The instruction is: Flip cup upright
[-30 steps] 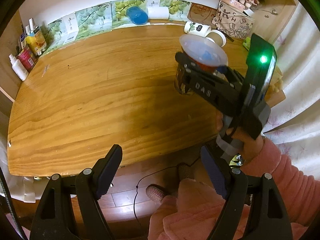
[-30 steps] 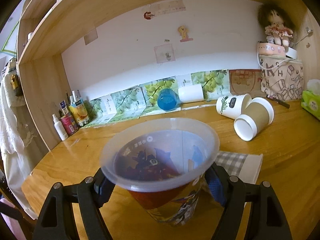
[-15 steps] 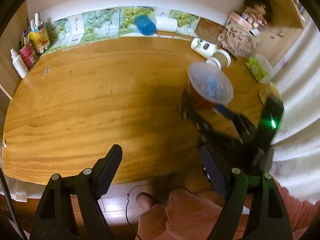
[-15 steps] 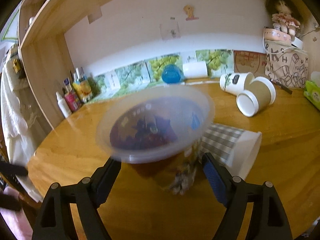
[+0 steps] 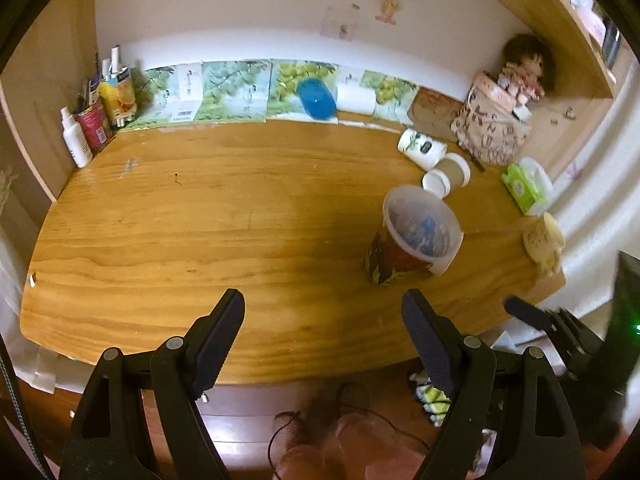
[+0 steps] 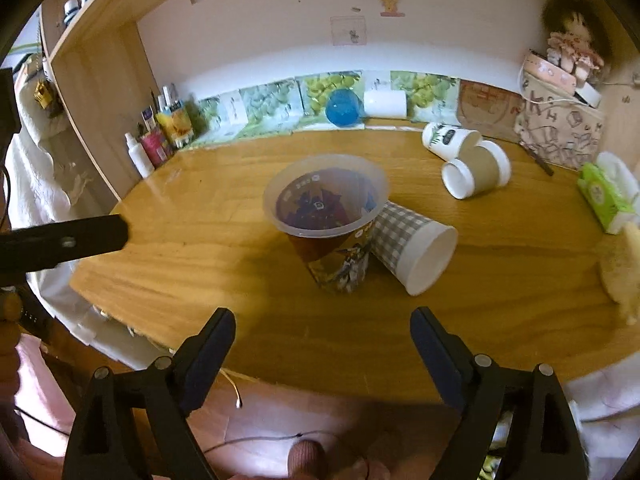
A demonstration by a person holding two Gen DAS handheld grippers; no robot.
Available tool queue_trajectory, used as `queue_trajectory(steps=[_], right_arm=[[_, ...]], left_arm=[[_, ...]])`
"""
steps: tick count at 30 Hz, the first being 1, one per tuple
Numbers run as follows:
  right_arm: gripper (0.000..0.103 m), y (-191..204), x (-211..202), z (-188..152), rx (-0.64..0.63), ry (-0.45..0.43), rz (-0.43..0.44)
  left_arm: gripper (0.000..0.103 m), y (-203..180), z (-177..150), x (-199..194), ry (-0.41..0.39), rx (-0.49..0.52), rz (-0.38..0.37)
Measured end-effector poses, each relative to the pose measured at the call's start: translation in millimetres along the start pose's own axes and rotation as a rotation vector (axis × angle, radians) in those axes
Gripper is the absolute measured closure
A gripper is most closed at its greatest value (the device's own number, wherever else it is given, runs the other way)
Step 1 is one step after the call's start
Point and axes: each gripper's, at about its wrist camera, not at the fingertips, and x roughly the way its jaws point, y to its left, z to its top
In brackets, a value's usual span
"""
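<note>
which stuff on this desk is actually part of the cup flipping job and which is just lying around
Part of the job:
- printed plastic cup, standing upright on the desk
- right tongs, open, apart from the cup
- left tongs, open, holding nothing

Just lying about:
- checked paper cup, on its side
- two more paper cups, on their sides
- tissue pack
- doll
- bottles

Red printed cup (image 6: 334,240) with clear rim, grey-checked white cup (image 6: 408,246), honey-brown table (image 6: 200,248).
</note>
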Motion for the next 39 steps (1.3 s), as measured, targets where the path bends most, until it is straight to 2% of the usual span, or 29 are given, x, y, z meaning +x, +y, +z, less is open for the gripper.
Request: queue_trajectory(steps=[4,5,6,7,11,13,17,23,28,33,39], right_arm=[[0.012,6.5,-35.0,7.8,0.037,0.027,-0.004],[0.009,8.8,-47.4,10.3,0.039,0.019,-0.013],[0.002,10.2,-53.8,12.0,0.039,0.014,-0.022],[0.000,11.2,-62.3,13.6,0.041,0.007,-0.029],[0.000,8.3,-90.5,18.2,0.064,-0.007,-0.048],[0.000,5.7,-99.4,20.9,0.065,-0.012,-0.041],[0.000,2.4,-117.1,24.4,0.057,-0.087,-0.071],[0.000,-3.7,-138.0,21.4,0.071,-0.210,-0.082],[0.000,-14.6,-151.3,20.1,0.105,-0.290,-0.081],[0.000,-22.2,-166.3,19.7,0.100,-0.376,-0.080],[0.000,-19.5,-171.4,16.5,0.065,-0.408,-0.094]], left_arm=[[0.019,-4.1,1.0,-9.1,-0.022,-0.056,0.022],[0.019,-6.3,0.7,-13.7,-0.032,-0.065,0.026],[0.019,-9.4,0.9,-19.5,-0.043,-0.074,0.036],[0.019,-11.5,0.6,-24.5,-0.052,-0.077,0.044],[0.019,-23.2,3.5,-46.3,-0.093,-0.106,0.071],[0.014,-29.1,4.9,-53.7,-0.101,-0.103,0.088],[0.003,-39.5,4.0,-67.7,-0.157,-0.087,0.151],[0.001,-60.1,-5.6,-98.0,-0.349,-0.037,0.239],[0.001,-70.3,-10.4,-114.8,-0.468,-0.022,0.251],[0.001,-78.6,-13.8,-118.9,-0.509,-0.001,0.285],[0.001,-86.2,-15.9,-119.2,-0.527,0.013,0.334]])
